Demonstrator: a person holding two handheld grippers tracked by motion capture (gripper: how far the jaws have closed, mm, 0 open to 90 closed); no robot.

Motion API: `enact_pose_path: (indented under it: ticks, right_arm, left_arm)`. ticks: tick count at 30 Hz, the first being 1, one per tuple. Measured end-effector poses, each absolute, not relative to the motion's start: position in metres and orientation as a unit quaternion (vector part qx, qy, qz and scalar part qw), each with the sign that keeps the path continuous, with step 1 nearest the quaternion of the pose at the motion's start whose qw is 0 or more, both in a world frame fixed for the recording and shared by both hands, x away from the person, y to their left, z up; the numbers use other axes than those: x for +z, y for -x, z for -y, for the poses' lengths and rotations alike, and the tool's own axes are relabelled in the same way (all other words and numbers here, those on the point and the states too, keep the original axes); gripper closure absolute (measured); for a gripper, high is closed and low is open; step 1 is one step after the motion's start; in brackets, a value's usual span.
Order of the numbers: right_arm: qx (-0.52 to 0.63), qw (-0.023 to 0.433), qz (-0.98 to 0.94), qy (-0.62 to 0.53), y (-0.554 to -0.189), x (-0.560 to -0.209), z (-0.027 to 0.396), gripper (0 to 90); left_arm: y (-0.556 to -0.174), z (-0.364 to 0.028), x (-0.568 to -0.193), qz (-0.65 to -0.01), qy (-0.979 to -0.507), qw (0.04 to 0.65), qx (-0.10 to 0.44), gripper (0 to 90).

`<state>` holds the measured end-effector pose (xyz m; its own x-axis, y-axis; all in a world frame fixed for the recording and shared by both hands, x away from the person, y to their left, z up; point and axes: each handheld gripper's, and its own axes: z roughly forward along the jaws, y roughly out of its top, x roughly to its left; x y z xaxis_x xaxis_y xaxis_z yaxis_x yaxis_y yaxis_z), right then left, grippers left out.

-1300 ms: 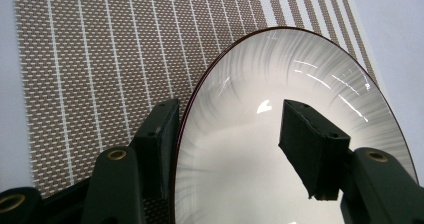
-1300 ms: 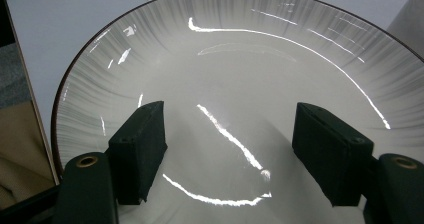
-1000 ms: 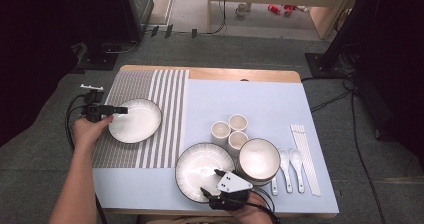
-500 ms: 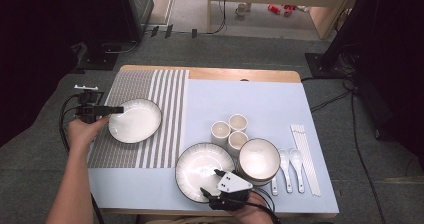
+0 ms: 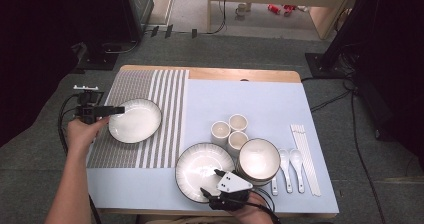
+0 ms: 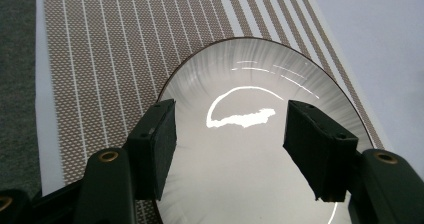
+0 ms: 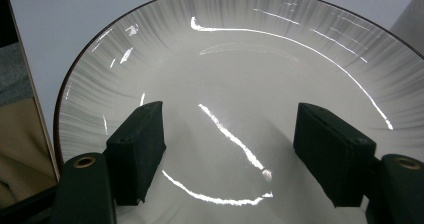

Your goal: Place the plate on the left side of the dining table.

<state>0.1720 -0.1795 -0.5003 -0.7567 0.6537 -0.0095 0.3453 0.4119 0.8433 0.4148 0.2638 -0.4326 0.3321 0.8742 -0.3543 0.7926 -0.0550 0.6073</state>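
Note:
A white plate with a dark rim (image 5: 135, 121) (image 6: 260, 84) lies on the striped placemat (image 5: 165, 89) at the table's left. My left gripper (image 5: 120, 110) (image 6: 230, 129) hovers at that plate's left rim, jaws open, nothing between the pads (image 6: 160, 139). A second, similar plate (image 5: 200, 164) (image 7: 240, 59) sits near the front edge on the pale blue cloth (image 5: 250, 99). My right gripper (image 5: 210, 181) (image 7: 227, 134) is over this plate's near edge, pointing up-left, open, with the pads (image 7: 142, 144) clear of it.
A white bowl (image 5: 258, 159) stands right of the near plate, with three small cups (image 5: 231, 131) behind it. Two spoons (image 5: 290, 166) and chopsticks (image 5: 305, 154) lie at the right. The table's front edge runs just below the right hand.
The left gripper has drawn back slightly to the left and up from the plate on the mat. The right gripper and both plates have stayed put.

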Motion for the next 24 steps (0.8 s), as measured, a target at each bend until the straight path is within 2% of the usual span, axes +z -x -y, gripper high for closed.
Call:
enact_pose_path:
  ticks: [6, 10, 24]
  right_arm:
    - [0.449, 0.172, -0.822, -0.304, -0.172, -0.5, 0.18, 28.5]
    - [0.449, 0.172, -0.823, -0.304, -0.172, -0.5, 0.18, 28.5]
    - [0.449, 0.172, -0.823, -0.304, -0.172, -0.5, 0.18, 28.5]
  left_arm:
    - [-0.41, -0.258, -0.431, -0.568, -0.731, 0.374, 0.054, 38.4]
    - [-0.408, -0.255, -0.43, -0.573, -0.729, 0.373, 0.032, 39.8]
    - [-0.397, -0.245, -0.426, -0.555, -0.74, 0.376, 0.051, 36.8]
